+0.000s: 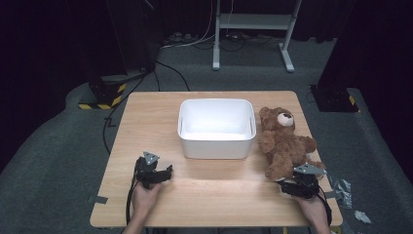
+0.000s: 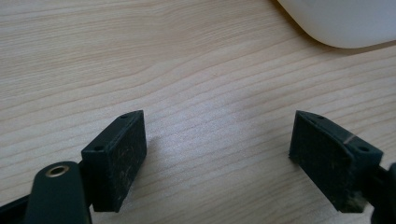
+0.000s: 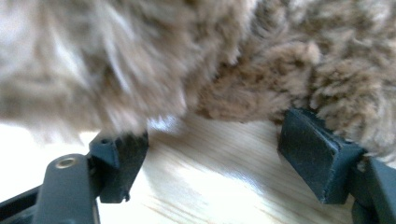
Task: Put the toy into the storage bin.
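A brown teddy bear (image 1: 284,141) lies on its back on the wooden table (image 1: 146,122), just right of a white plastic bin (image 1: 216,127). My right gripper (image 1: 298,179) sits at the bear's feet near the table's right front. Its jaws stand wide apart in the right gripper view, with the brown fur (image 3: 233,60) close above and against their tips and bare wood between them. My left gripper (image 1: 158,173) rests low over the table, left of the bin's front. It is open, with only wood grain between its pads (image 2: 119,158).
The bin's rounded white corner (image 2: 341,21) shows at the top right of the left gripper view. Beyond the table stand a white metal frame (image 1: 253,29), cables on the grey floor and a black-and-yellow striped base (image 1: 104,95). Scraps of tape (image 1: 343,187) lie by the table's right edge.
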A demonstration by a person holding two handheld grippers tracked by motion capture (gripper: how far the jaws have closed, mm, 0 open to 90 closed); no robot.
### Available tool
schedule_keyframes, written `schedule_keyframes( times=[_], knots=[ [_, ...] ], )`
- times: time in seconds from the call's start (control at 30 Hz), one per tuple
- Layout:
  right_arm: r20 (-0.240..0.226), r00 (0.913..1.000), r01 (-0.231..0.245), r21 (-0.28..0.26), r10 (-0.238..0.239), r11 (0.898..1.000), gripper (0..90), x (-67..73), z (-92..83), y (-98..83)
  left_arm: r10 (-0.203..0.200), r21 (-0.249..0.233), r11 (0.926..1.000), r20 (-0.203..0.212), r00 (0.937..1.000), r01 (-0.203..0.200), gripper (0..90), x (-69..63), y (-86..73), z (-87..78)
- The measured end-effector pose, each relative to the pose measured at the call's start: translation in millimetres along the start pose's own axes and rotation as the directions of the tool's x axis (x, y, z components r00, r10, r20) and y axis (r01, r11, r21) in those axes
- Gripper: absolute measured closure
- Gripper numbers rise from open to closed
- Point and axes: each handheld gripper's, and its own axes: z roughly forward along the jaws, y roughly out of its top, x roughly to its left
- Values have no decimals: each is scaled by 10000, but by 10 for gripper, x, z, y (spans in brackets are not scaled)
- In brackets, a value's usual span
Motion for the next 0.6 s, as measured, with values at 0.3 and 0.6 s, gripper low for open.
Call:
schedule_keyframes(
  times=[0.3, 0.6],
  knots=[
    [249, 9993, -295, 47, 294, 9996, 203, 19, -28, -31, -210, -34, 9998, -233, 9995, 209, 189, -9, -28, -29],
    [-70, 10000, -19, 217, 21, 9998, 220, 11, -77, -51, -234, -17, 9997, -295, 9993, 233, 203, -7, -27, -32]
  ],
)
